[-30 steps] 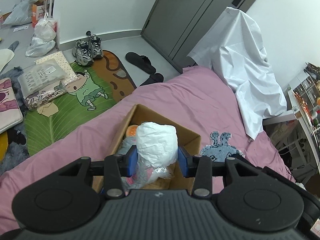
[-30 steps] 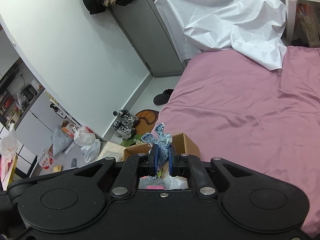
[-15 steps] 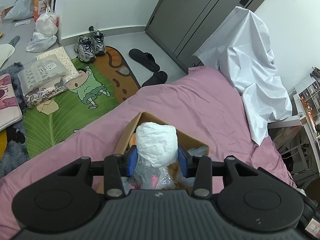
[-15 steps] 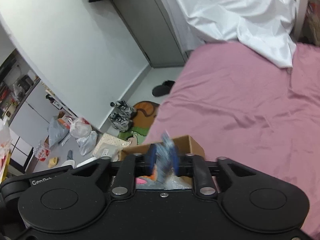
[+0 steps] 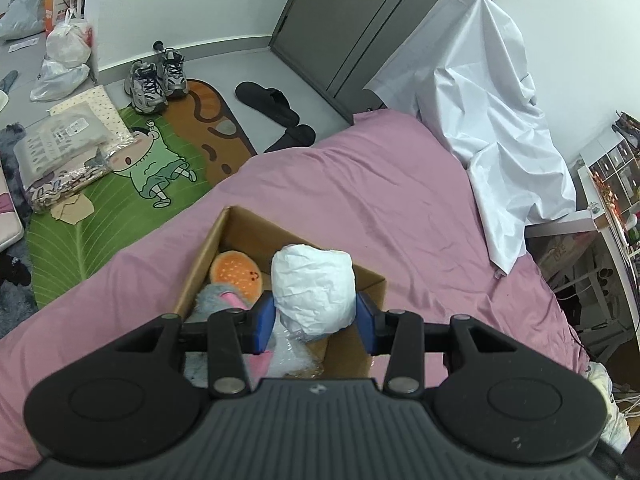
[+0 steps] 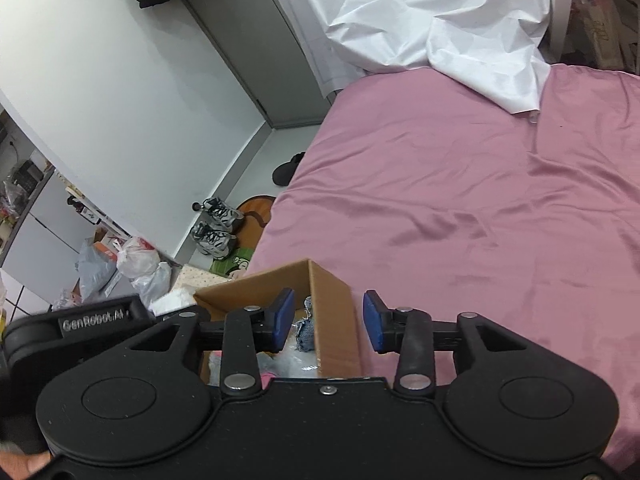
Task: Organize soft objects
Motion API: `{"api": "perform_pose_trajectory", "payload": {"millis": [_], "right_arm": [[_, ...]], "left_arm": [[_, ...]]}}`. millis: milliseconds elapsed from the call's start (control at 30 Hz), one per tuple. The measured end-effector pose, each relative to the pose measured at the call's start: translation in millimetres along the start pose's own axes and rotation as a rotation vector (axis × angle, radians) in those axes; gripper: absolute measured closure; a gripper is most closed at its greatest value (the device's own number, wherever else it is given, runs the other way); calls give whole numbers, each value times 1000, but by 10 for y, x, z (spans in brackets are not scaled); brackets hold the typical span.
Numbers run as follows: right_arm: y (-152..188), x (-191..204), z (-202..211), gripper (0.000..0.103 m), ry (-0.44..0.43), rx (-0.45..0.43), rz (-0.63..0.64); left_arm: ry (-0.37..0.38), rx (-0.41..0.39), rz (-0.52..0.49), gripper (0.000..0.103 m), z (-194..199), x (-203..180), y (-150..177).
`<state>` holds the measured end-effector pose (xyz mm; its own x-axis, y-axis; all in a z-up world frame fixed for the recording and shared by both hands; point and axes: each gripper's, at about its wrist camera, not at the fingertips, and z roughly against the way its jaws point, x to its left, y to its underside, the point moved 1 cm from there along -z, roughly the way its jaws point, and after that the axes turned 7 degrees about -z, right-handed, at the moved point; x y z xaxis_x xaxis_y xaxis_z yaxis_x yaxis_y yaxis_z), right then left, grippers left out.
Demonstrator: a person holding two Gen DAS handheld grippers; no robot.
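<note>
Cardboard box (image 5: 224,240) sits on the pink bed (image 5: 400,200), holding an orange plush (image 5: 236,276) and a grey plush (image 5: 216,300). Left tongs (image 5: 316,320) grip a white bundle (image 5: 314,286) above the box. Right tongs (image 6: 328,320) gape wide with nothing between them, straddling the box's right wall; a blue toy (image 6: 307,330) lies inside, just beside the left pad.
</note>
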<state>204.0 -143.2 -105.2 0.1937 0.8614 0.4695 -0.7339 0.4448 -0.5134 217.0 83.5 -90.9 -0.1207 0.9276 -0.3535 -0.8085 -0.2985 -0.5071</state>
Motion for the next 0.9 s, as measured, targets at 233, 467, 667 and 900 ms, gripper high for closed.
{"api": "perform_pose_trajectory", "payload": {"millis": [233,467,667,900], "right_arm": [[-38,-137,141,61,6,0,-1],[-5,-269,234,61,-1,2,-27],[47,-297,326,57,-41,15,-9],[36,-299,562,44,-69,6,50]], "left_arm": [[-29,-39,-88,29,94,-245,-77],[-81,-21,-102,23,160,-282,-6],[-134,31,-132,20,194,-248,159],[-182,52,-141,12,376,-221,338]]}}
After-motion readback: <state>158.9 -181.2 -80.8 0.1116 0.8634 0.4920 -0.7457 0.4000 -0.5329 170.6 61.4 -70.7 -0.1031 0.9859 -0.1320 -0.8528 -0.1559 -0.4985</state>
